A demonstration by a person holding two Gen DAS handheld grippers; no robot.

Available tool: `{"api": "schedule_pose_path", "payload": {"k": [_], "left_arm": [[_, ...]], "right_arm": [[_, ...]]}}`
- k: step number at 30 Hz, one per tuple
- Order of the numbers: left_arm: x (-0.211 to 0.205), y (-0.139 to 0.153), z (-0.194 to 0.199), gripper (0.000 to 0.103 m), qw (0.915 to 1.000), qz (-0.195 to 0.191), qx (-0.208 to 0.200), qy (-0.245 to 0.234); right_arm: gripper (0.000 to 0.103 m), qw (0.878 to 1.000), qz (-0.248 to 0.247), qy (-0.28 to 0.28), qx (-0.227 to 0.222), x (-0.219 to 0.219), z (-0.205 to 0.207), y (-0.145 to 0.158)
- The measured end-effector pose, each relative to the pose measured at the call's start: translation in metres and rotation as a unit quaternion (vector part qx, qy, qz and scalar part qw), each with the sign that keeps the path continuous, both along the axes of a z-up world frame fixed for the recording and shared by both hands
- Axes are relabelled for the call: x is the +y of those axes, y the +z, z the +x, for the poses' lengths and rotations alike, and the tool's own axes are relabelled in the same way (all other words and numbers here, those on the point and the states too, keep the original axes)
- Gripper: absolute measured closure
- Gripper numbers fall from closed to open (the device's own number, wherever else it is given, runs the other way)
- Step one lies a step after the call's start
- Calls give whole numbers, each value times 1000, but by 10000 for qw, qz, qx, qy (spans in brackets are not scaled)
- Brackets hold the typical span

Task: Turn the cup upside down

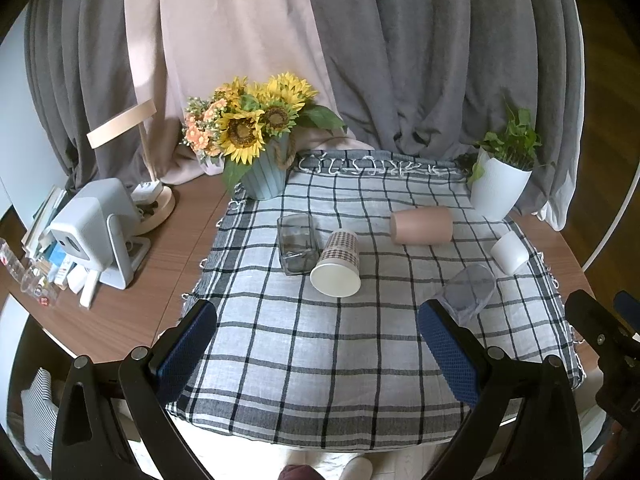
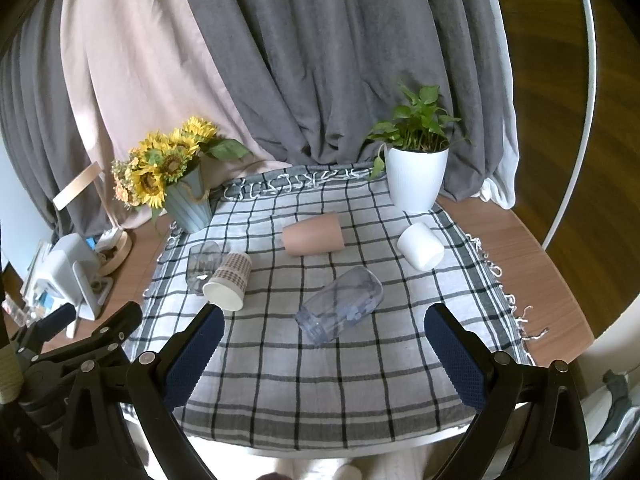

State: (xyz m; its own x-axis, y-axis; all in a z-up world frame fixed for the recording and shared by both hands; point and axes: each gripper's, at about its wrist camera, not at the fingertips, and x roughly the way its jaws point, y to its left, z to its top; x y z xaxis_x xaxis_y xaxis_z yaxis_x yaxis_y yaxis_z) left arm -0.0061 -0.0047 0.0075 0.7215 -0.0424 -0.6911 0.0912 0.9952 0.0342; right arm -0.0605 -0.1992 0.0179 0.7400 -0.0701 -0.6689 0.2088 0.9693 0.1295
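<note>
Several cups lie on their sides on the checked cloth: a paper cup with a checked band, a grey square glass, a pink cup, a small white cup and a clear plastic tumbler. My left gripper is open and empty, held above the cloth's near edge in front of the paper cup. My right gripper is open and empty, with the clear tumbler just beyond its fingertips.
A blue pot of sunflowers stands at the cloth's far left corner, a white pot with a green plant at the far right. A white device, a lamp base and clutter sit on the wooden table at left. Curtains hang behind.
</note>
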Motion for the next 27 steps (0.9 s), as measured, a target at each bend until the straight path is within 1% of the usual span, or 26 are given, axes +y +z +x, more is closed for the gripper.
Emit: {"api": "schedule_pose_path", "payload": {"k": [27], "left_arm": [[1,0,-1,0,10000,-7,13,-3]], "right_arm": [[2,10000,-54,30,-52,2,1,4]]}}
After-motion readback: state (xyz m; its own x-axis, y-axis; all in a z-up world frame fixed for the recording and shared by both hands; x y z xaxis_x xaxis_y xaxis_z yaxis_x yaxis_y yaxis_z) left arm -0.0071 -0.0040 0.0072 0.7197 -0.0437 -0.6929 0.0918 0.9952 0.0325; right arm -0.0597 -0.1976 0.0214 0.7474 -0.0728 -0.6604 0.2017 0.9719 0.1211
